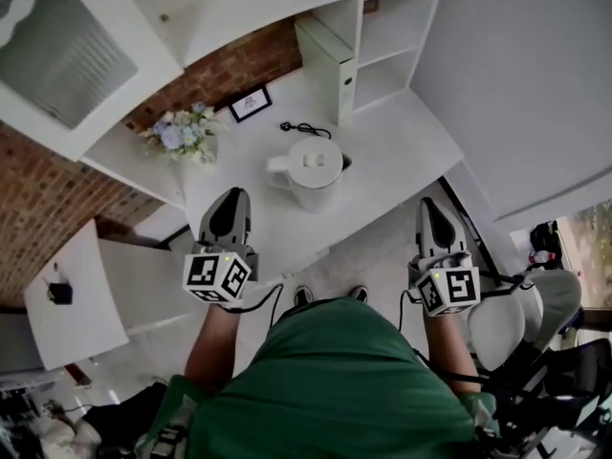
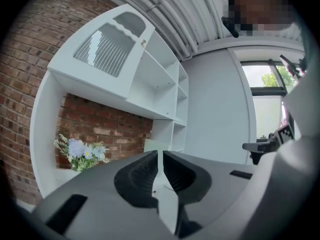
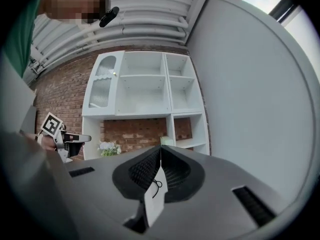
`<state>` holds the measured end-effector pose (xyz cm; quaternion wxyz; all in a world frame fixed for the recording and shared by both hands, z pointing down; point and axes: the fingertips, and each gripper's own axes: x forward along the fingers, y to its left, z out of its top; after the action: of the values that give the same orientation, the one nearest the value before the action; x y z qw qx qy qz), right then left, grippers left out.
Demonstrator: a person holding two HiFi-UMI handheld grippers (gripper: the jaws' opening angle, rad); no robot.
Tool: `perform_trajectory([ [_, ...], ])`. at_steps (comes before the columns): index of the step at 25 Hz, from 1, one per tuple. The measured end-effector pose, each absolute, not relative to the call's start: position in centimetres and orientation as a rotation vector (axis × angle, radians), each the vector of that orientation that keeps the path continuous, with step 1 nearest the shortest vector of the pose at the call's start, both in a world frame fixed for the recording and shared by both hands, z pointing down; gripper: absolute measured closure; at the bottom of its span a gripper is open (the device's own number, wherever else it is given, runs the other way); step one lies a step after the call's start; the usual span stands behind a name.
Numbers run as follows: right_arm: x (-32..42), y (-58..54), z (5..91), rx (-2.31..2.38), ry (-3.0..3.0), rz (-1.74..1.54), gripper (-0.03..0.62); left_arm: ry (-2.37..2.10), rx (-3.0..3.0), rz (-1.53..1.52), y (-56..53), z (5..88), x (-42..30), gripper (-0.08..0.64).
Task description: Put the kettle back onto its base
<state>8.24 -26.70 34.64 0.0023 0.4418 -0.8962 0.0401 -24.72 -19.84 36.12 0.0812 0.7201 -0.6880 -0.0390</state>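
The white kettle point(image 1: 311, 170) stands upright on the white counter point(image 1: 402, 146), its handle toward the left. A dark sliver point(image 1: 345, 161) shows at its right side; I cannot tell whether it is the base. Both grippers hover nearer to me than the kettle and apart from it. My left gripper point(image 1: 229, 201) is to the kettle's lower left, my right gripper point(image 1: 427, 207) to its lower right. In the left gripper view the left gripper point(image 2: 159, 156) is shut with nothing in it. The right gripper point(image 3: 160, 151) is likewise shut and empty. Neither gripper view shows the kettle.
A black cord point(image 1: 304, 128) lies behind the kettle. A bunch of flowers point(image 1: 180, 134), a small framed picture point(image 1: 251, 104) and a tall white box point(image 1: 328, 65) stand along the brick back wall. Open shelves point(image 1: 392, 36) rise at the back right. A pale chair point(image 1: 516, 318) is at my right.
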Motion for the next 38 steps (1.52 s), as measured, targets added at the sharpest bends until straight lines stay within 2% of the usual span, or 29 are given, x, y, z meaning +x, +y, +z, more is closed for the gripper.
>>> perform_trajectory([
  [6, 7.1, -27.1, 32.5, 1.318, -2.831, -0.021, 0.566, -2.121, 2.166, -0.115, -19.9, 34.4, -24.4, 0.511],
  [15, 6.9, -27.6, 33.4, 1.312, -2.811, -0.070, 0.566, -2.155, 2.031, -0.077, -18.9, 37.1, -26.9, 0.511],
  [21, 8.0, -28.1, 34.1, 1.309, -2.763, -0.124, 0.566, -2.132, 2.011, -0.015, -18.7, 38.4, -25.5, 0.509],
  [38, 7.0, -27.4, 35.7, 1.268, -2.804, -0.063, 0.566, -2.147, 1.942, 0.025, -16.4, 40.1, -25.7, 0.509],
])
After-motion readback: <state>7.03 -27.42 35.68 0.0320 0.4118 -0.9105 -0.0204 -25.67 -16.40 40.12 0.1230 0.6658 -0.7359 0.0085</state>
